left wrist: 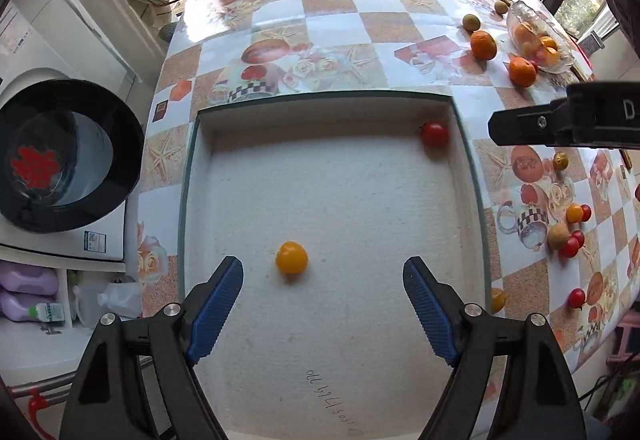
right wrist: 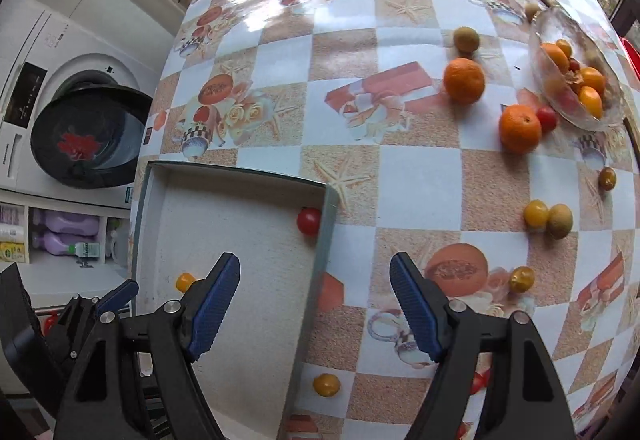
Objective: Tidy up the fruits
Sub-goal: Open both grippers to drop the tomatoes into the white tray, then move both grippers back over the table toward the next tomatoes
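A shallow white box (left wrist: 332, 199) sits on the table's near left part; it also shows in the right wrist view (right wrist: 240, 240). Inside lie a yellow tomato (left wrist: 292, 258) (right wrist: 185, 282) and a red tomato (left wrist: 435, 134) (right wrist: 309, 222) in the far right corner. My left gripper (left wrist: 323, 298) is open and empty above the box, just behind the yellow tomato. My right gripper (right wrist: 315, 294) is open and empty over the box's right wall. Two oranges (right wrist: 464, 80) (right wrist: 520, 128), small yellow, red and brown fruits (right wrist: 536, 214) lie loose on the table.
A glass dish (right wrist: 576, 71) holding several fruits stands at the far right. A small yellow tomato (right wrist: 326, 384) lies just right of the box. A washing machine with an open door (right wrist: 88, 135) and bottles (right wrist: 64, 236) stand left of the table.
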Motion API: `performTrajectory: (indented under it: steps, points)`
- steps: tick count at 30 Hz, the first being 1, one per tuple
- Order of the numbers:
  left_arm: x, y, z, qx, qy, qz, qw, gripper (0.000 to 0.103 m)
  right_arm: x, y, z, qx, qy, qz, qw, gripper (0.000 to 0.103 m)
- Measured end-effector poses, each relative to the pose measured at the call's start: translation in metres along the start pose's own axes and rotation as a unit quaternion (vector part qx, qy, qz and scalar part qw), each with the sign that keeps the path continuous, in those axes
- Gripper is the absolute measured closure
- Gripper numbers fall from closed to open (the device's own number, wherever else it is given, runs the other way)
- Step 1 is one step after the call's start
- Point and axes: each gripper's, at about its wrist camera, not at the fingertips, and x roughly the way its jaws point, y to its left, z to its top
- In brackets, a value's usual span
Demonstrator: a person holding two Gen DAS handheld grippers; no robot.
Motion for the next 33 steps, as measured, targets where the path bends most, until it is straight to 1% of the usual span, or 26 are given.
performTrajectory:
  steps: [5, 9, 13, 17, 20, 23, 29, 33]
  points:
    - [-0.012, -0.043, 0.017, 0.044, -0.01, -0.019, 0.9988, 0.02, -0.018, -0.063, -0.025, 0.045, 0.002, -0.036, 0.998, 0.023]
    - [-0.015, -0.081, 0.029, 0.075, -0.011, -0.037, 0.9965, 0.02, -0.029, -0.119, -0.053, 0.101, 0.008, -0.058, 0.993, 0.023]
    - [-0.009, -0.121, 0.04, 0.088, -0.001, -0.063, 0.9941, 0.02, -0.037, -0.166, -0.075, 0.154, 0.015, -0.074, 0.985, 0.023]
    - [0.004, -0.158, 0.047, 0.099, 0.011, -0.078, 0.9919, 0.02, -0.044, -0.198, -0.082, 0.178, 0.012, -0.084, 0.98, 0.023]
    - [0.015, -0.18, 0.052, 0.1, 0.021, -0.082, 0.9914, 0.02, -0.047, -0.215, -0.079, 0.182, 0.009, -0.085, 0.98, 0.023]
    - [0.023, -0.194, 0.057, 0.097, 0.024, -0.077, 0.9921, 0.02, -0.047, -0.227, -0.072, 0.178, 0.005, -0.084, 0.98, 0.023]
    - [0.042, -0.206, 0.068, 0.067, 0.033, -0.06, 0.9954, 0.02, -0.044, -0.24, -0.046, 0.155, -0.005, -0.08, 0.985, 0.023]
    - [0.052, -0.213, 0.073, 0.058, 0.033, -0.048, 0.9966, 0.02, -0.043, -0.249, -0.027, 0.146, -0.014, -0.078, 0.986, 0.023]
